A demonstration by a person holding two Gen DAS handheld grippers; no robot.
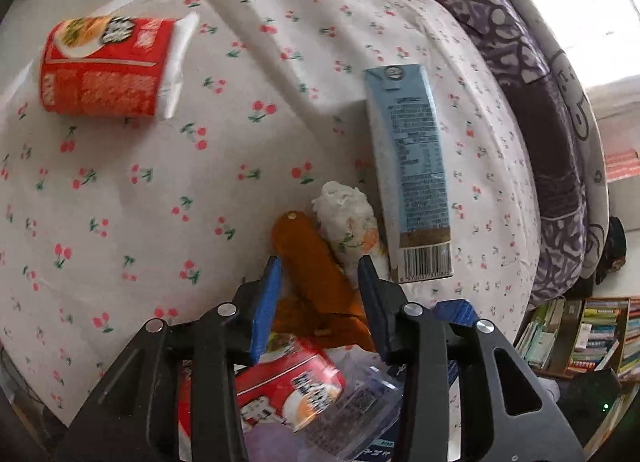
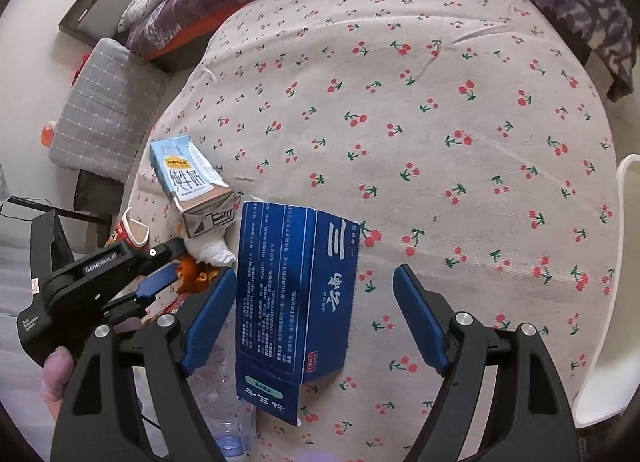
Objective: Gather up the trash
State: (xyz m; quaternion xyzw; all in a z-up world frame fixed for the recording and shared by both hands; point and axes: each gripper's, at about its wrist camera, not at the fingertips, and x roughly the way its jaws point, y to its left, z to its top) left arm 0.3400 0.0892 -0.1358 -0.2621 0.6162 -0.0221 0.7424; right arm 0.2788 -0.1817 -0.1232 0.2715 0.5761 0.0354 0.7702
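My left gripper (image 1: 318, 274) is open above an orange wrapper (image 1: 316, 262) lying on the cherry-print cloth. A crumpled white tissue (image 1: 346, 217) and a light blue milk carton (image 1: 412, 173) lie just right of it. A red noodle cup (image 1: 108, 65) lies on its side at the far left. Another red noodle cup (image 1: 288, 386) and a clear plastic bottle (image 1: 352, 402) lie below the fingers. My right gripper (image 2: 316, 282) is open around a flattened dark blue box (image 2: 296, 298). The milk carton (image 2: 196, 185) and my left gripper (image 2: 156, 278) show at its left.
A purple patterned quilt (image 1: 532, 73) runs along the bed's far edge. A bookshelf (image 1: 588, 334) stands at the lower right. In the right wrist view a grey checked cushion (image 2: 100, 101) sits at the left and a white chair edge (image 2: 624, 262) at the right.
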